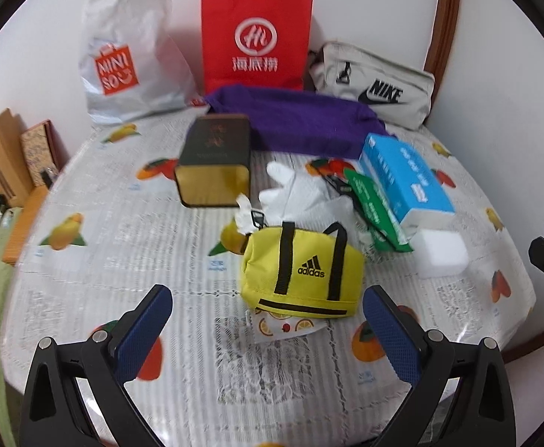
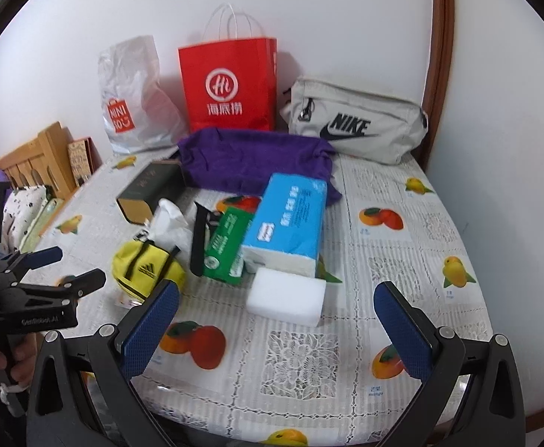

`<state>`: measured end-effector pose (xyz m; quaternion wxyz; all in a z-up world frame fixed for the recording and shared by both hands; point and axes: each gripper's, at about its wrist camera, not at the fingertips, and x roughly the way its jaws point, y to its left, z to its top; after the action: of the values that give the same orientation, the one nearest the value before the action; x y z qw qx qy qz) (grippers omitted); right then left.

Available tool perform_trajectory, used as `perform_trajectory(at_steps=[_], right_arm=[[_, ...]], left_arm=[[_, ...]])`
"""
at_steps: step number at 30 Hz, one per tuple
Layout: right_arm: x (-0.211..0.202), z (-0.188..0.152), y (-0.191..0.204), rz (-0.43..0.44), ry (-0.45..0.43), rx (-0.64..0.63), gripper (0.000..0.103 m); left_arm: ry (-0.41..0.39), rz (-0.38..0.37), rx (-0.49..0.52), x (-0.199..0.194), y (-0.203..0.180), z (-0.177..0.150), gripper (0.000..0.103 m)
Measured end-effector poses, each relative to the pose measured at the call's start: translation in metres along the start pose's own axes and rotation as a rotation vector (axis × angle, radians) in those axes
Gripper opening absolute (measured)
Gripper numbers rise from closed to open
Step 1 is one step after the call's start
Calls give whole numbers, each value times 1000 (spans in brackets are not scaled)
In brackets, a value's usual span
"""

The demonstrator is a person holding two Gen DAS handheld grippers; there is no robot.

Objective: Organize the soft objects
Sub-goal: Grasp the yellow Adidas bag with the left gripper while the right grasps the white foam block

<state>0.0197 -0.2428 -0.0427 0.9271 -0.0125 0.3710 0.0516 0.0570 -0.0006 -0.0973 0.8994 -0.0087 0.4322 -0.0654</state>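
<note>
Soft objects are lying clustered mid-table, back toward the far edge. I'm seeing my left gripper point(image 1: 266, 329) hovering with jaws spread apart, empty, just short of the yellow pouch point(image 1: 301, 273). Behind it white gloves point(image 1: 298, 195) are lying crumpled, a purple cloth point(image 1: 301, 121) sitting beyond. Rightward, the white sponge point(image 2: 287, 296) is touching the blue tissue pack point(image 2: 290, 219). My right gripper point(image 2: 277, 326) is hanging wide apart, holding nothing.

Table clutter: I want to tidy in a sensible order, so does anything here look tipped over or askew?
Yes. The dark box lies on its side, its open gold end facing the camera. The blue tissue pack sits tilted, propped on the green packet. The white glove lies crumpled between them.
</note>
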Motion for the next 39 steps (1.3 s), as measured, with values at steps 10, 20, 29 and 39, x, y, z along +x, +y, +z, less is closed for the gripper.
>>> perform_trajectory(at_steps=[10, 20, 29, 39], right_arm=[[59, -15, -24, -6, 104, 40, 103], [107, -24, -35, 21, 189, 128, 103], [123, -20, -22, 7, 199, 154, 103], [146, -28, -15, -47, 234, 137, 86]], left_arm=[[43, -98, -17, 49, 18, 10, 77], [70, -212, -18, 66, 23, 5, 27], [64, -224, 8, 61, 23, 4, 24], [68, -262, 7, 59, 27, 4, 19]])
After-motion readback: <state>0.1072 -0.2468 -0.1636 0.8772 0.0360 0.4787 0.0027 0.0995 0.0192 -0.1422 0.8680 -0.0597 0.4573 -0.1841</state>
